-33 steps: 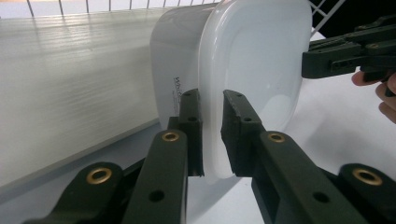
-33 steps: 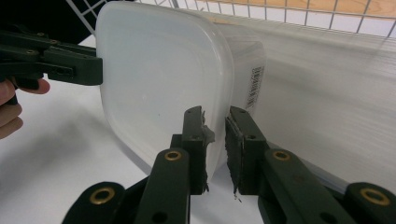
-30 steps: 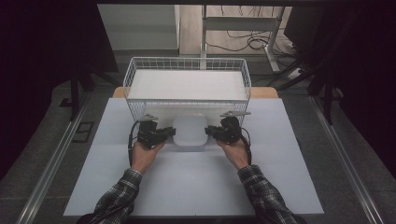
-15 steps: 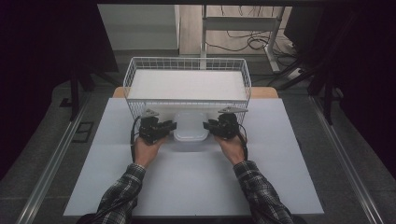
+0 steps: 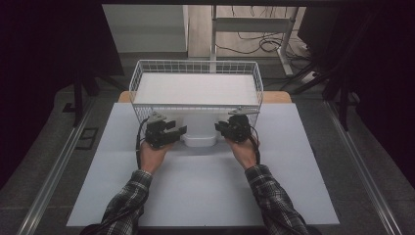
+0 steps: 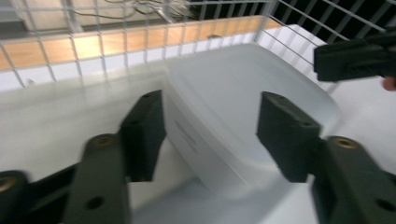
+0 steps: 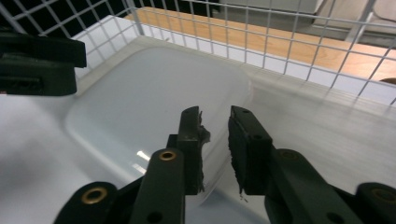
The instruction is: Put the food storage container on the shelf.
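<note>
- Sitting on the worktop (image 5: 205, 196) just in front of the basket (image 5: 195, 66), the tub (image 5: 198, 139) lies between both grippers, its long axis running side to side.
- Left gripper (image 6: 210, 130) is spread wide, fingers (image 6: 142, 133) released, straddling the tub's near end without clearly touching.
- Right gripper (image 7: 215, 149) is nearly closed, fingers (image 7: 191, 149) set about the tub's rim; whether they actually pinch it I cannot tell.
- Both hands look equally near, so a two-handed lift seems likely.
</note>
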A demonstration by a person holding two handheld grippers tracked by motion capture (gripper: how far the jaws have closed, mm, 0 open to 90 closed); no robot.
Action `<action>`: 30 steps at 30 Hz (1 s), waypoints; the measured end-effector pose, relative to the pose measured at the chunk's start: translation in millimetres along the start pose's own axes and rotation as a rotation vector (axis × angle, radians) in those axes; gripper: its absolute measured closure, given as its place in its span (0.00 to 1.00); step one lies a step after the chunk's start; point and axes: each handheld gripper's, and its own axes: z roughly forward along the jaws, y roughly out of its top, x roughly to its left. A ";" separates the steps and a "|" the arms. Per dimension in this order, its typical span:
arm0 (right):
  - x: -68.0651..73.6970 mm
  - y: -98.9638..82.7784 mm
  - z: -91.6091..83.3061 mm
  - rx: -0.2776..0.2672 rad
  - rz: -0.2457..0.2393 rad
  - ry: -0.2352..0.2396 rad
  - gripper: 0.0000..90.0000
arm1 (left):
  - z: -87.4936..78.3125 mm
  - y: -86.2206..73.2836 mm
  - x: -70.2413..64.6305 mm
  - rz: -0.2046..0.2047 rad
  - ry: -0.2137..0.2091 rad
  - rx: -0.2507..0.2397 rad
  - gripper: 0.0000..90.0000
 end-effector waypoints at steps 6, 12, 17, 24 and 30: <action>6.1 -11.5 -15.3 0.004 -0.024 0.046 0.99 | -16.9 -16.8 -11.2 0.048 -0.050 -0.011 0.24; 19.1 -21.5 -23.4 0.010 -0.058 0.121 0.99 | -27.3 -32.7 -24.7 0.117 -0.072 0.029 0.13; 32.3 -27.5 -20.2 0.024 -0.106 0.158 0.99 | -41.7 -49.5 -29.2 0.148 -0.064 0.024 0.10; 44.2 -33.3 -6.7 0.058 -0.142 0.178 0.99 | -69.6 -64.1 -26.4 0.119 -0.056 0.005 0.17; 48.4 -33.0 4.9 0.064 -0.163 0.178 0.99 | -83.7 -80.2 -31.8 0.135 -0.035 0.047 0.15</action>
